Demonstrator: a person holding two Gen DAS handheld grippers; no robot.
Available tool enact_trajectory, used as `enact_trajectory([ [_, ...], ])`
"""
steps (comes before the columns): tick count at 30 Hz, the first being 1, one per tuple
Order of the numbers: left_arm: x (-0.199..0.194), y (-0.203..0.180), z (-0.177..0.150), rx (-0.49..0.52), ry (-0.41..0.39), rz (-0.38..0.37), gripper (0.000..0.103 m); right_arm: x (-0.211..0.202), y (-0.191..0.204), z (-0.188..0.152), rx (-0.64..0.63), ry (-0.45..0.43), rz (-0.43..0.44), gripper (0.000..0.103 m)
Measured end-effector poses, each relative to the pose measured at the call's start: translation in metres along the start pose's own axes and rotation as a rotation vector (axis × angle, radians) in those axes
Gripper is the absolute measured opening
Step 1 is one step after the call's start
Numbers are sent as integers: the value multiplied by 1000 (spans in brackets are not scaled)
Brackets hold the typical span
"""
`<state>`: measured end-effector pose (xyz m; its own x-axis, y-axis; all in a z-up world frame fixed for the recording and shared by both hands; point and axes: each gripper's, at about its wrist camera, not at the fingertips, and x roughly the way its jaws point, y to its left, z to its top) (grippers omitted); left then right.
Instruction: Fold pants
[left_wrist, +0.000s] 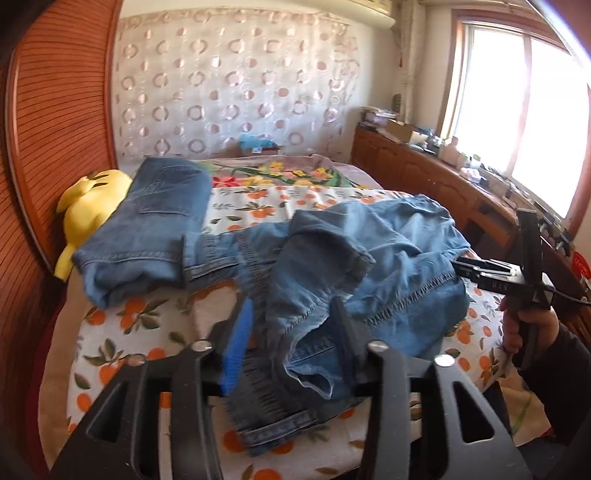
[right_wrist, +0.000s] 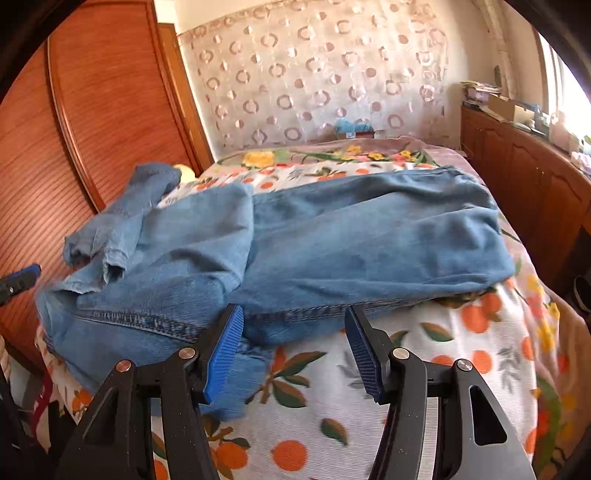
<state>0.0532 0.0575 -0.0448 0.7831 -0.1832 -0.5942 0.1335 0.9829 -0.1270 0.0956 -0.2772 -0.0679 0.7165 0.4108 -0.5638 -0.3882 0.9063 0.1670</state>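
Now our left tongs (left_wrist: 291, 343) stand apart with the crumpled pants (left_wrist: 354, 258) lying loose between them on the bed (left_wrist: 122, 332), low in the frame, while our right tongs (right_wrist: 295, 347) wait apart by the hem, ready to pinch.

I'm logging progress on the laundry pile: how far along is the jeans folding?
Done: one folded pair lies by the yellow plush. In hand: rumpled jeans drape between the left gripper's fingers; the right gripper stands open at their edge. Left: smoothing and folding them.
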Motion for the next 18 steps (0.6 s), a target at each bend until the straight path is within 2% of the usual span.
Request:
enact_trajectory([
  [3,-1,3,0,-14,-5,-3,54,4,4,4,-32,4,-30,59],
  [9,25,-27,14,69,30,-63,54,4,1,6,-17,2,-23,59],
  [14,58,-57,34,142,88,-110,53,6,-3,1,-8,-4,-19,59],
  [18,90,-69,42,156,158,-91,53,5,-4,-1,1,-16,-21,59],
])
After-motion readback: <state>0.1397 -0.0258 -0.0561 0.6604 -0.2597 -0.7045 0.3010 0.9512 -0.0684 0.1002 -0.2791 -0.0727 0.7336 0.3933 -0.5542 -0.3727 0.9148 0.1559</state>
